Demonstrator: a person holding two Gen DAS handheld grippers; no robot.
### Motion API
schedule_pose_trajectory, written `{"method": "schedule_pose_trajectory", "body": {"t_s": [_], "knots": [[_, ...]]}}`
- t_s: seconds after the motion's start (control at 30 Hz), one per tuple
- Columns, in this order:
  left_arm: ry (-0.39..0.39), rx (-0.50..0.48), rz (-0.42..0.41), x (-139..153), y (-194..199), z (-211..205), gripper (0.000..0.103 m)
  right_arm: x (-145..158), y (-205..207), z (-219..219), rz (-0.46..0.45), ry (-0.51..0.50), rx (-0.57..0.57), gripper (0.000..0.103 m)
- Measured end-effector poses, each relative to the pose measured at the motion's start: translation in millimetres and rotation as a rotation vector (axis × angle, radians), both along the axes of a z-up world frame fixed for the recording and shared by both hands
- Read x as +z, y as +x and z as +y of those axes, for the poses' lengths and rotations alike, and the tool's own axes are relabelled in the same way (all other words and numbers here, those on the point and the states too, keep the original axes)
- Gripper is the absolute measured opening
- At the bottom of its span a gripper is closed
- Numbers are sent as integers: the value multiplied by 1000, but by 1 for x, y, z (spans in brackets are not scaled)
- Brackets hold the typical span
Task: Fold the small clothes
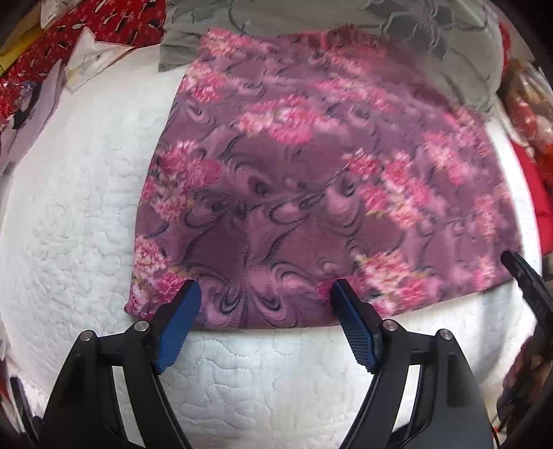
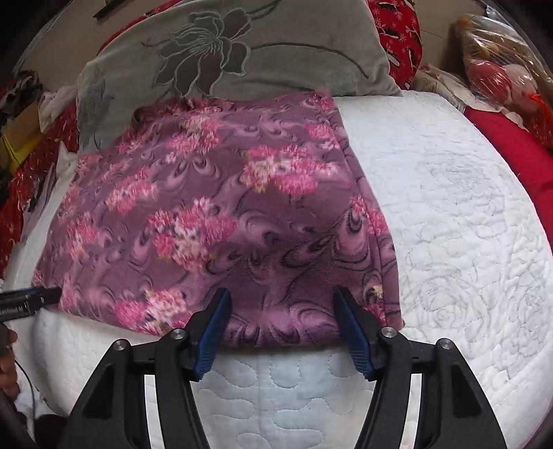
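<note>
A purple fleece garment with pink flowers (image 1: 311, 179) lies folded flat on a white quilted surface (image 1: 76, 224). In the left wrist view my left gripper (image 1: 266, 288) hangs open over the garment's near edge, towards its left corner, with nothing pinched between its blue pads (image 1: 179, 321). In the right wrist view the same garment (image 2: 214, 221) fills the middle, and my right gripper (image 2: 281, 293) stands open above its near right corner, pads apart and not pressing the cloth. The right gripper's tip (image 1: 518, 266) shows at the garment's right edge in the left wrist view.
A grey flowered pillow (image 2: 242, 51) lies behind the garment. Red patterned fabric (image 1: 103, 20) and papers (image 1: 86, 58) sit at the far left. A plastic-wrapped bundle (image 2: 501, 62) and red cloth (image 2: 511, 152) lie at the right. White quilt (image 2: 466, 224) stretches right of the garment.
</note>
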State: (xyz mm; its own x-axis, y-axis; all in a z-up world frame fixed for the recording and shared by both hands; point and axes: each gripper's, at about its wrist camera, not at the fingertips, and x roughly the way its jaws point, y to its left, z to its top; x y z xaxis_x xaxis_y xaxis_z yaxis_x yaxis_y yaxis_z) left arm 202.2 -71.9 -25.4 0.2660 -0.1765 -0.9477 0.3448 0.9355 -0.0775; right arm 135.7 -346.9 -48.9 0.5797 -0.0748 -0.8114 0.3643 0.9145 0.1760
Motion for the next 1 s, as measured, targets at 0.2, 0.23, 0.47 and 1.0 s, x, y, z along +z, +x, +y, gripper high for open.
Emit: {"method": "schedule_pose_trajectory", "body": {"t_s": [0.2,0.23,0.47,1.0], "knots": [[-101,-13,-48,27,51,-3,78,43,25,-74,-175,103,-97,62],[-95,-14,-57,26,65,-7,78,44,33,-84,-178,112,-104,64],[-76,12,-23,2,134,-17,78,21,121,-138,-101,132,-173,65],[-109,1,-91,14,148,-17,79,33,125,-130,-142,1,-163,17]]}}
